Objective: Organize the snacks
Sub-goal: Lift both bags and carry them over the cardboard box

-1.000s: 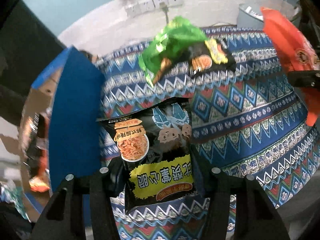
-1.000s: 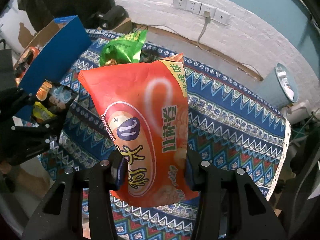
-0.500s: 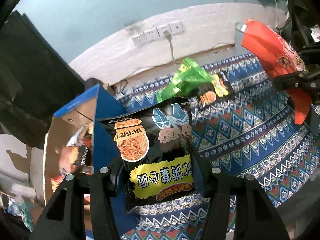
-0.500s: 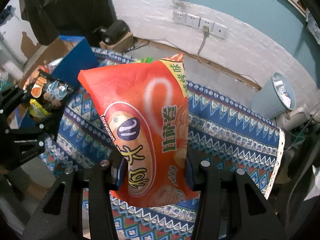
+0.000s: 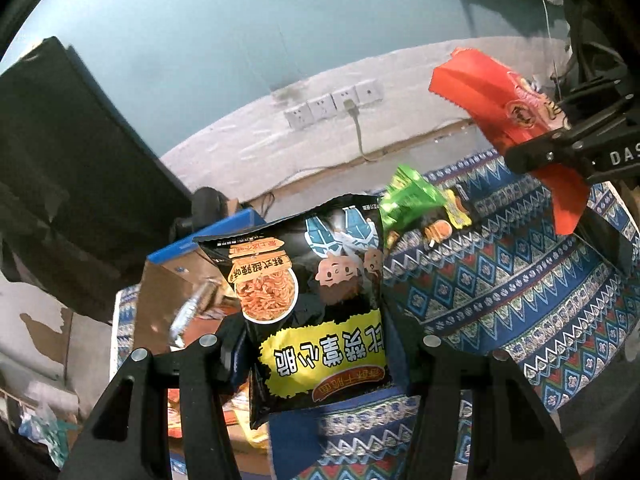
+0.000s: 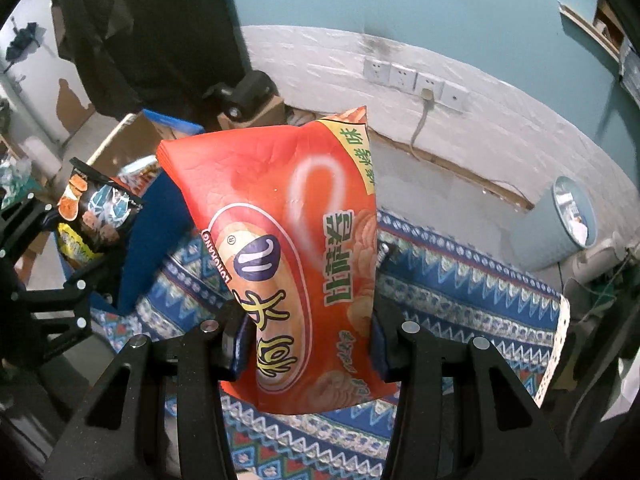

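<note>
Snacks are up in the air, one in each gripper. The left gripper [image 5: 316, 356] squeezes a black noodle snack bag [image 5: 316, 300] above the open cardboard box [image 5: 160, 288]. The right gripper [image 6: 308, 344] squeezes a big orange chip bag [image 6: 288, 248] over the patterned cloth [image 6: 460, 300]. A green snack bag [image 5: 412, 200] lies on the cloth, near the wall.

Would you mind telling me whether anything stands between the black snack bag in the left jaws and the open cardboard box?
Nothing visible does. The left gripper holds the black snack bag just above the cardboard box, whose open top faces it. The box already holds other snack packets, but its opening is not covered.
</note>
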### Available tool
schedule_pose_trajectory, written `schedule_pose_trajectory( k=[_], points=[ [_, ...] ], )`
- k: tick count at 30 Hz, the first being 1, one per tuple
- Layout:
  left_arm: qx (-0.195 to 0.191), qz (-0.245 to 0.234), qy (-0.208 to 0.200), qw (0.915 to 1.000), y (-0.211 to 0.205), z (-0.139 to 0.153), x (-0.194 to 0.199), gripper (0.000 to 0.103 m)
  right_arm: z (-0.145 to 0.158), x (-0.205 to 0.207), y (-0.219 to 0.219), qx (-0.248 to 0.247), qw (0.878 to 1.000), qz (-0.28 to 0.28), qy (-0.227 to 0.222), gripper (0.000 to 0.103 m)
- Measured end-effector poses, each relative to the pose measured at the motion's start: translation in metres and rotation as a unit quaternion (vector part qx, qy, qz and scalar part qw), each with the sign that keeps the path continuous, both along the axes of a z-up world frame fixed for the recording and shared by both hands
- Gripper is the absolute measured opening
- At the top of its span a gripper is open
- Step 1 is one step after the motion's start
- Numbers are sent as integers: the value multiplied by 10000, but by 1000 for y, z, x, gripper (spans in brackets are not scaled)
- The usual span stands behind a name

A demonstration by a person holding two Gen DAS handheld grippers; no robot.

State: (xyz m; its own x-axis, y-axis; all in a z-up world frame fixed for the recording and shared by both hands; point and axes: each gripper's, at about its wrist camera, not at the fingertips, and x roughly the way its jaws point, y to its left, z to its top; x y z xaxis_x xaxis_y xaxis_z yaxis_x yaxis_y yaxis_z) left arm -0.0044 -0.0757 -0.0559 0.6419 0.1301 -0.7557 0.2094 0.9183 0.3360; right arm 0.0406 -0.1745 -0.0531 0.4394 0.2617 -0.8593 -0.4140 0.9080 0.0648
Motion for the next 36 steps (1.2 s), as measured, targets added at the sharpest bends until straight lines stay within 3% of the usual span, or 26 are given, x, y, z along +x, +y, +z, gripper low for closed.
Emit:
schedule_pose_trajectory(
  k=[16,36],
  points=[
    [-145,361,-309,9988,68,25,0,56,16,17,85,189,9984,523,24,46],
    [-520,1194,-183,9913,166,10,-3,56,4,44,193,210,9925,1182,241,46]
  ],
)
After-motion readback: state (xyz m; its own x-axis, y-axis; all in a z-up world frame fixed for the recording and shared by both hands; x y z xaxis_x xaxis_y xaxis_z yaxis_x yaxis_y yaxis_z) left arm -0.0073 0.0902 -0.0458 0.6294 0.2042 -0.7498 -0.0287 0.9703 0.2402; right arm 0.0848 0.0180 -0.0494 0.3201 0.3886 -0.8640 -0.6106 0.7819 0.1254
